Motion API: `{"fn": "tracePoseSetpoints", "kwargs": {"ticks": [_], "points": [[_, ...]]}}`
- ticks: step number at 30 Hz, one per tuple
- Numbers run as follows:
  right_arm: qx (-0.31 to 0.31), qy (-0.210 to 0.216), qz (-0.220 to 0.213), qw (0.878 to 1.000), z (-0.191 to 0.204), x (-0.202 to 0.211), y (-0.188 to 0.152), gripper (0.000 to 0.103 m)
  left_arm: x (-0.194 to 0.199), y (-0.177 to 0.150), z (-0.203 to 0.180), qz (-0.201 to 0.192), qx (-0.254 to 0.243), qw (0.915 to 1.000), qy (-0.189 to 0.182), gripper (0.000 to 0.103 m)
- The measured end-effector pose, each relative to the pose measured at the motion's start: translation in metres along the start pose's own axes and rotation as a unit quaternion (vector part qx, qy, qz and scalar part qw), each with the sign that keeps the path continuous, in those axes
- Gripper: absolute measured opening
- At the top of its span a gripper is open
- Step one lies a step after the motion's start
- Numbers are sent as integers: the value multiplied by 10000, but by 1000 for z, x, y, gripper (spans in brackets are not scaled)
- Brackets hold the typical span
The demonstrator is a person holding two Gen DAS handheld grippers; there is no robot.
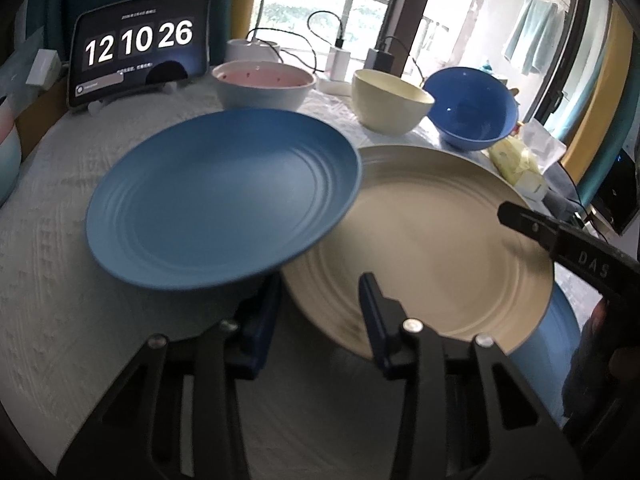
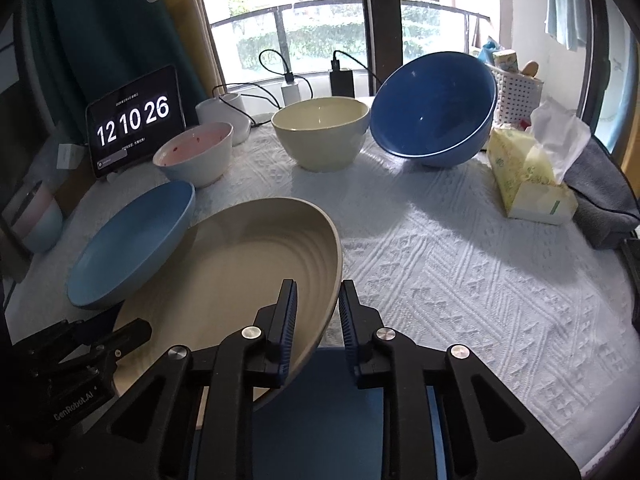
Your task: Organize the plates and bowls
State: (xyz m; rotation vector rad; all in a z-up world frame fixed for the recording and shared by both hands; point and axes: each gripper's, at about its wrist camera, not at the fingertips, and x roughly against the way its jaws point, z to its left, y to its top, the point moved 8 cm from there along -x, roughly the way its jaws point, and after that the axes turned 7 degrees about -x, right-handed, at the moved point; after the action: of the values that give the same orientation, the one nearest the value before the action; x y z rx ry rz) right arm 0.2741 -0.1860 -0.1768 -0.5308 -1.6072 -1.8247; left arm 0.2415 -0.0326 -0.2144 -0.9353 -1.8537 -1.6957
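My left gripper (image 1: 320, 292) stands open near the table's front. A light blue plate (image 1: 224, 196) sits tilted just above its left finger, overlapping a beige plate (image 1: 432, 248). My right gripper (image 2: 318, 304) straddles the beige plate's (image 2: 240, 276) right rim, one finger inside and one outside, with a small gap to the rim. The blue plate (image 2: 132, 244) leans at the left. Another blue plate (image 2: 320, 412) lies under the right gripper. At the back stand a pink bowl (image 2: 196, 152), a cream bowl (image 2: 320, 132) and a tilted blue bowl (image 2: 436, 108).
A tablet clock (image 2: 134, 118) stands at the back left, with chargers and cables behind the bowls. A tissue box (image 2: 528, 176) and a grey cloth (image 2: 604, 200) sit at the right. A pink and blue bowl stack (image 2: 36, 216) is at the far left. A white textured tablecloth (image 2: 460, 264) covers the table.
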Motion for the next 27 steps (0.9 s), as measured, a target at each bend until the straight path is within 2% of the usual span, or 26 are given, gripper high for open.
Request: {"fn": "tracePoseSetpoints", "kwargs": {"ticks": [10,20,27], "points": [[-38,-161,-275,9995,-11,28,2,23,16,1,-18,-226,-232,9994,-151,41],[-155,-251,-531,9982,-26,65,-7,23,45,0,-44,-584,-595,9963,-199,41],[-288,-327,-697,9966,-39,90,-18,23,60,-6,-63,-674,-826,9938,-302,41]]}}
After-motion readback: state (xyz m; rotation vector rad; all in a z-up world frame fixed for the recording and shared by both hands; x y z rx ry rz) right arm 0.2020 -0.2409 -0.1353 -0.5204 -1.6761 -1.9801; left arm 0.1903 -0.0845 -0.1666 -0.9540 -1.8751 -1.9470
